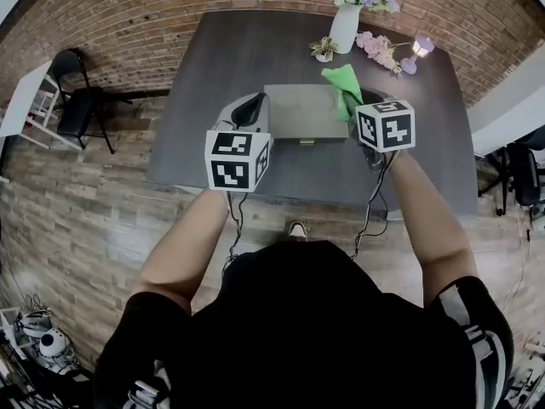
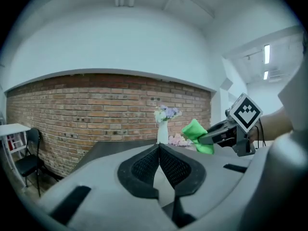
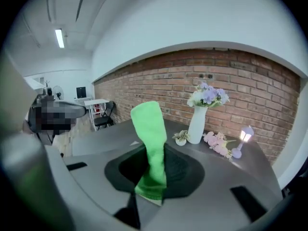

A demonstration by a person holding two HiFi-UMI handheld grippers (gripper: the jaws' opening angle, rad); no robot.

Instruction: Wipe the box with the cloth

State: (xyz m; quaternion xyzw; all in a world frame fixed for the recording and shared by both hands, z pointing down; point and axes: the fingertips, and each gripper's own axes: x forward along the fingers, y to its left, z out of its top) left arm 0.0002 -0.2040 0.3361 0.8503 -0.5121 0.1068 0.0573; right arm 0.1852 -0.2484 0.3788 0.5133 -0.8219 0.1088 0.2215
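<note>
The box is lying closed near the middle of the table, long side facing the person, with both grippers flanking it. The cloth is standing up out of the right gripper, whose jaws are clamping its lower part, so the pick-up step is judged complete. In the head view the cloth is hanging over the box's far right corner. Whether it is touching the lid cannot be told from that angle, so the wiping is judged to be at or near its start. The lid and front face are showing no visible trace of a pass, and most of the surface is probably waiting to be covered. The left gripper is hovering at the box's left end with its jaws pressed together on nothing, and it is not bracing the box. Counted items are as follows: one box, one cloth and two grippers. Beyond the box, one vase of flowers, one small pot, one spray of pink flowers and one lamp are standing along the far edge. One chair is standing off the table's left side.
</note>
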